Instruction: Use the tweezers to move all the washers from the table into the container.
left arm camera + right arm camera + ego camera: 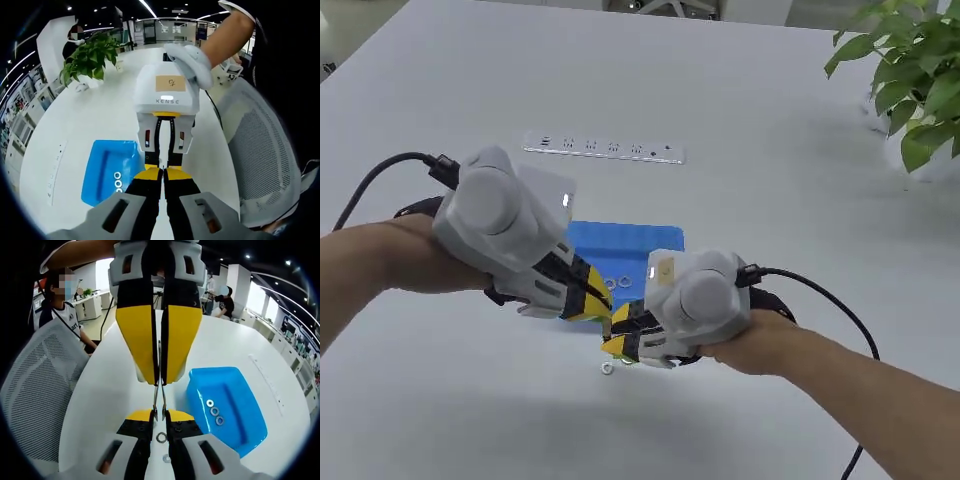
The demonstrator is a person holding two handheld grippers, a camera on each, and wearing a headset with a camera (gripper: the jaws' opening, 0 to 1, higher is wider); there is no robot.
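Observation:
A blue container (640, 240) (107, 170) (235, 405) lies on the white table with three washers (616, 284) (118, 182) (214, 411) in it. The thin metal tweezers (159, 390) are clamped between the long yellow jaws of my left gripper (603, 308) (162, 174) (160, 382). My right gripper (612, 345) (161, 165) (159, 416) faces it tip to tip, its jaws pressed on the tweezers' lower ends. Two loose washers (161, 437) (166, 458) lie on the table just below those tips; one of them (608, 368) is in the head view.
A white power strip (605, 149) lies beyond the container. A potted plant (910, 80) (90, 57) stands at the far right corner. A mesh chair (260, 145) (40, 390) stands at the near table edge. Cables trail from both grippers.

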